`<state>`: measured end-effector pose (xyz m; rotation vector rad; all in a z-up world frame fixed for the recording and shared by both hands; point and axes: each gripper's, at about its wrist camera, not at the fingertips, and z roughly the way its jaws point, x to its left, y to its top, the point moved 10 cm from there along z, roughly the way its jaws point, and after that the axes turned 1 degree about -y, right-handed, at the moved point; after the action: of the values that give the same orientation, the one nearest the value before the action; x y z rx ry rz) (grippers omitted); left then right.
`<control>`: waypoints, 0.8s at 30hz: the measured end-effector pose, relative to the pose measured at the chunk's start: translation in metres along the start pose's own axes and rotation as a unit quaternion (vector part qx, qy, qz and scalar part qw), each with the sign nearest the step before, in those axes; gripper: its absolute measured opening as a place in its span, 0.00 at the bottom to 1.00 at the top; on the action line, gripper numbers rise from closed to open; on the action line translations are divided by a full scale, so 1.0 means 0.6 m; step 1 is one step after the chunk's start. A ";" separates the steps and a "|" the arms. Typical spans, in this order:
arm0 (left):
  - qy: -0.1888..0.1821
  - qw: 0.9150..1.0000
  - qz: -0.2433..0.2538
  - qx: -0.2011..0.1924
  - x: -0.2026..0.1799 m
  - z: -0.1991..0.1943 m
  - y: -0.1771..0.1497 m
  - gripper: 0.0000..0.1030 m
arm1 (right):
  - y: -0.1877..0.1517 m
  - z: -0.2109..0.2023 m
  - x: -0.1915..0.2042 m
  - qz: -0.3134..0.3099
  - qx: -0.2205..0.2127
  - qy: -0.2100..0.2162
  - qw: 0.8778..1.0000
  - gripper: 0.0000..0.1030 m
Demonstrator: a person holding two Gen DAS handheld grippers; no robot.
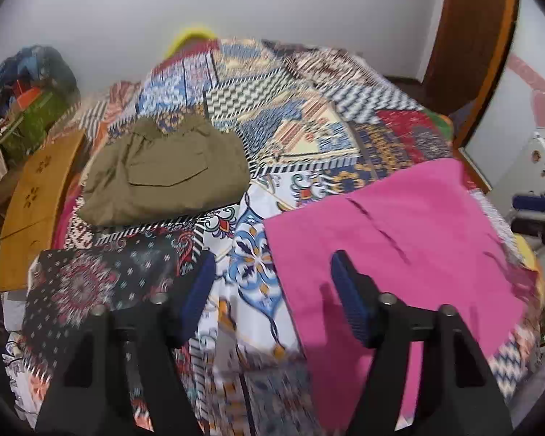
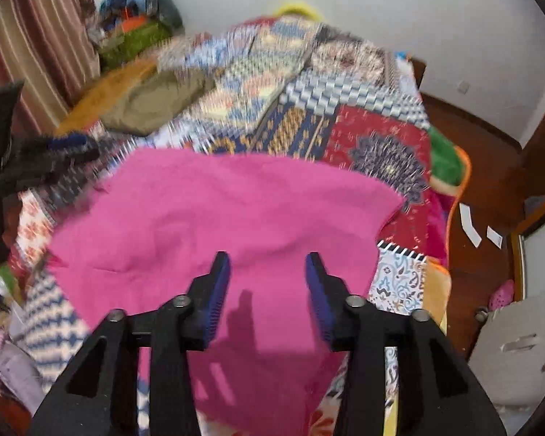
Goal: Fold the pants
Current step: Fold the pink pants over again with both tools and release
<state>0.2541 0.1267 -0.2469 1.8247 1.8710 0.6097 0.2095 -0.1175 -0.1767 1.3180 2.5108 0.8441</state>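
Garments number two: one flat pink fabric pair of pants (image 2: 214,218) near the bed's front edge, and one folded olive-green cargo pair (image 1: 163,170) further back, both on one patchwork bedspread (image 1: 309,127). Left gripper (image 1: 270,290) and right gripper (image 2: 267,283) are spread wide, holding nothing.

Patchwork bed cover (image 1: 301,116) w/ pink pants (image 1: 399,239) & folded olive garment (image 1: 163,178) lying apart.
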 end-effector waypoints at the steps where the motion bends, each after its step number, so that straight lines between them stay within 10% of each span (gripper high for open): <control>1: -0.003 1.000 -0.001 -0.004 -0.004 -0.015 -0.004 0.70 | 0.001 -0.012 0.007 0.000 -0.010 0.002 1.000 0.46; 14: -0.025 0.999 -0.043 -0.016 -0.073 -0.113 -0.107 0.85 | -0.022 -0.039 0.114 -0.021 -0.059 0.035 0.997 0.47; 24: -0.051 0.995 -0.072 0.041 -0.095 -0.073 -0.205 0.84 | -0.115 0.049 0.120 -0.026 0.023 0.043 0.998 0.50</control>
<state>0.1310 0.0665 -0.2850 1.7181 1.9646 0.3872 0.1311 -0.0787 -0.2323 1.2489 2.6331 0.8558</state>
